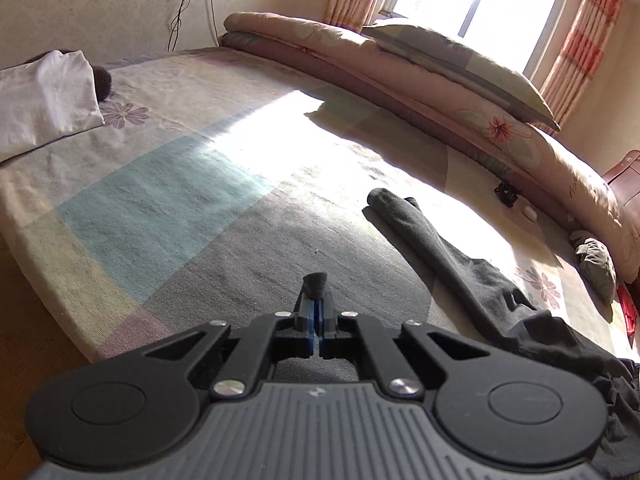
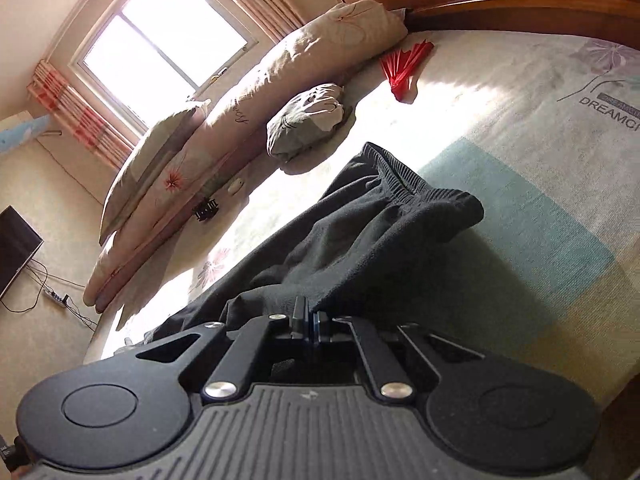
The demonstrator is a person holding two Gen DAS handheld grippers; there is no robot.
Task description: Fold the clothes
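With both pairs of jaws pressed together, the left gripper (image 1: 316,312) pinches a small dark tuft of cloth that pokes out above its fingertips, and the right gripper (image 2: 307,320) clamps a fold of the black fleece trousers (image 2: 360,232) close to its tips. In the left wrist view the garment trails off toward three o'clock, one long charcoal leg (image 1: 424,236) lying on the pastel checked bedsheet (image 1: 160,200) and pointing to about one o'clock. In the right wrist view the ribbed waistband (image 2: 412,188) sits at one o'clock, slightly raised. To fold well, a person would likely lift both held points evenly, keep the cloth taut between them and lay it down without twisting. Farther off, a folded white cloth (image 1: 48,92) lies at ten o'clock, a rolled floral quilt (image 1: 400,76) lines the far edge, and a bright window (image 2: 160,36) stands beyond
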